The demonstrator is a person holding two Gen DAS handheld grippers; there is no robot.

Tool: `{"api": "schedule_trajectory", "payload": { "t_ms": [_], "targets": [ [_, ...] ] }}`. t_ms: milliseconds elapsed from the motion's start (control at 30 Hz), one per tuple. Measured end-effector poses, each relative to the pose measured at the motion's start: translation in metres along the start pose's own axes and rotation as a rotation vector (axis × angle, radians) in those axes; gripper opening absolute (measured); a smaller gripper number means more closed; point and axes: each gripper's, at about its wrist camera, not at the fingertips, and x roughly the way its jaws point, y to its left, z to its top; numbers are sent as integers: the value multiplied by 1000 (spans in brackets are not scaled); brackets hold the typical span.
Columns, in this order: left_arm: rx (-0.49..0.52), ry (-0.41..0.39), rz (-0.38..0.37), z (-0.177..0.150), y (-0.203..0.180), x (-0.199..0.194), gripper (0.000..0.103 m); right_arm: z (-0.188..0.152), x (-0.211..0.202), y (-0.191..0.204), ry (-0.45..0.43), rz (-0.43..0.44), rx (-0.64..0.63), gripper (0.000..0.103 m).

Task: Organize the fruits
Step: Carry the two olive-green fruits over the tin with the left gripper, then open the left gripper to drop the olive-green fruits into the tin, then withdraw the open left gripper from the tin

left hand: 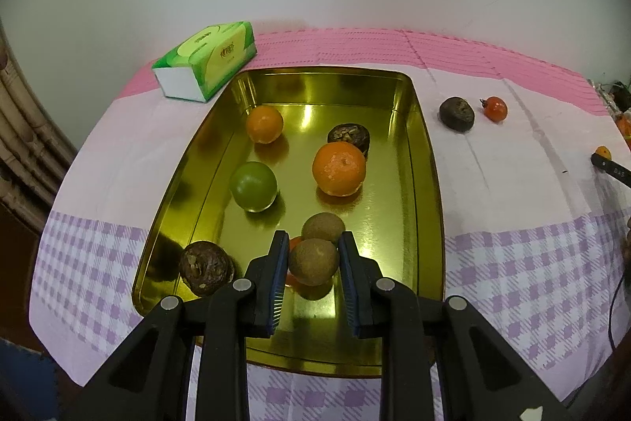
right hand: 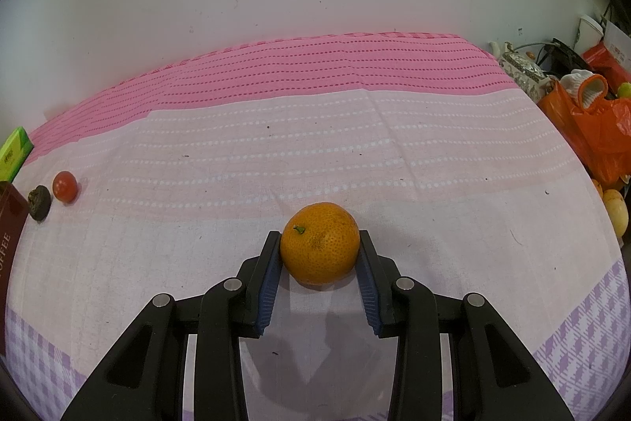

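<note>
We pinch a small brown longan [left hand: 313, 262] in the left gripper [left hand: 312, 265] above the gold tray [left hand: 428, 160]; the right gripper [right hand: 320, 255] clamps a tangerine [right hand: 320, 249] across its widest part on the tablecloth [right hand: 276, 152]. Both seem light, round and bruisable.

A green tissue box [left hand: 205, 60] lies on the pink checked cloth [right hand: 315, 152]. An orange bag [right hand: 591, 129] and a teapot [right hand: 520, 66] crowd the cloth's far right edge.

Left wrist view: looks steeply down along its fingers, close over the gold tray [left hand: 424, 160], wall at frame top. Right wrist view: likewise angled down, close over the tablecloth [right hand: 315, 152]. Shared: red tomato [left hand: 495, 108] [right hand: 64, 186], dark fruit [left hand: 457, 113] [right hand: 39, 202], tissue box [left hand: 205, 60] [right hand: 14, 152].
</note>
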Motion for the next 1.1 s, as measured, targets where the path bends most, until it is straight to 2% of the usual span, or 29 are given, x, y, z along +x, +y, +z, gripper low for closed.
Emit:
{"api": "schedule_trajectory", "payload": {
  "t_ms": [267,367,800,867,933,1100],
  "targets": [
    [11,0,11,3,-1,5,26,0,0,0,0,0,-1,38],
    [10,-14,26,3,-1,3,37,0,0,0,-1,0,-2,38],
    [-25,-31,51,-2,3,-23,37,0,0,0,-1,0,-3,38],
    [-56,-34,46,-4,7,-32,43,0,0,0,-1,2,-1,38],
    [-96,-48,41,-10,11,-45,64,0,0,0,-1,4,0,38],
    [-68,-93,67,-27,10,-77,67,1,0,-1,-1,5,0,38]
  ]
}}
